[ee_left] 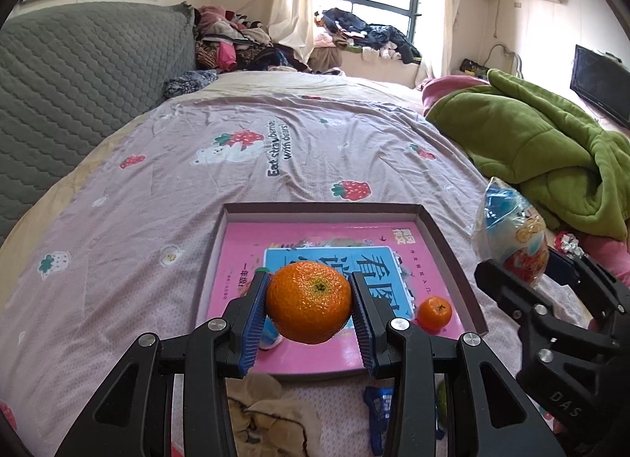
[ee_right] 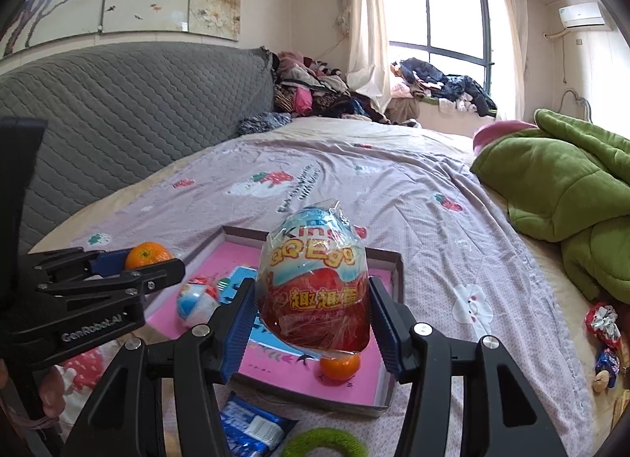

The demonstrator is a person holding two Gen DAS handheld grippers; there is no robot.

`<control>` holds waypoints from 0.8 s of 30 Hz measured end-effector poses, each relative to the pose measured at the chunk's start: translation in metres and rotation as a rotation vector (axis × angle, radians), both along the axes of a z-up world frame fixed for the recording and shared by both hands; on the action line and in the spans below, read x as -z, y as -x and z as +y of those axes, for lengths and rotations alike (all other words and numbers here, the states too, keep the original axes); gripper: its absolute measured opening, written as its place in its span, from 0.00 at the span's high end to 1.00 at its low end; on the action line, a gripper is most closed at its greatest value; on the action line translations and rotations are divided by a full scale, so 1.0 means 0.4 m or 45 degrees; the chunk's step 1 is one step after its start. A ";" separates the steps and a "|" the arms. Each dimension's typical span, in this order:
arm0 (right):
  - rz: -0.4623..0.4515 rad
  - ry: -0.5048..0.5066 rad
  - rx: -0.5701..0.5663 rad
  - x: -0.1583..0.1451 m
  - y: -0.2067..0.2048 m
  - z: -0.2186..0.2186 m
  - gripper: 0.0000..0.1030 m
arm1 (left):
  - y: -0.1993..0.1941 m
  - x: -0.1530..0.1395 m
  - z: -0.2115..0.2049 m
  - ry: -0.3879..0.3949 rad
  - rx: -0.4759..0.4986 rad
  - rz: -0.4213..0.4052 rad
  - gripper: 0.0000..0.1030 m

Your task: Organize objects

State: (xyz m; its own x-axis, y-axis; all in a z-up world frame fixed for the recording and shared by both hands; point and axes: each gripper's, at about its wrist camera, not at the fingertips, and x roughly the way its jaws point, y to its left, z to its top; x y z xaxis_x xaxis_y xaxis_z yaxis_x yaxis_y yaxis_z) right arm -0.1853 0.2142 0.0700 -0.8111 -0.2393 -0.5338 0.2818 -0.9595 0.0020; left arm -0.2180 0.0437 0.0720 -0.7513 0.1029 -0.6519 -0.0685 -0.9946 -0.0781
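Left wrist view: left gripper [ee_left: 309,301] clamps 1 large orange [ee_left: 308,301] above the shallow box [ee_left: 453,244], evidently for deposit beside the small orange [ee_left: 434,313] already lying on the pink book [ee_left: 252,256] inside. Right gripper [ee_right: 313,309] grips a wrapped toy egg [ee_right: 313,279] over the same box, likely next in.
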 end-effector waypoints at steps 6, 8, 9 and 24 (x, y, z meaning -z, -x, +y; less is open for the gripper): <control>-0.032 -0.028 0.026 0.036 0.047 0.015 0.46 | 0.034 0.038 0.030 0.027 0.021 -0.050 0.60; -0.041 -0.041 0.036 0.047 0.060 0.018 0.46 | 0.042 0.053 0.039 0.043 0.027 -0.062 0.60; -0.048 -0.045 0.037 0.054 0.068 0.020 0.46 | 0.046 0.061 0.044 0.053 0.033 -0.069 0.60; -0.141 -0.109 0.086 0.152 0.163 0.033 0.46 | 0.108 0.160 0.100 0.104 0.084 -0.164 0.60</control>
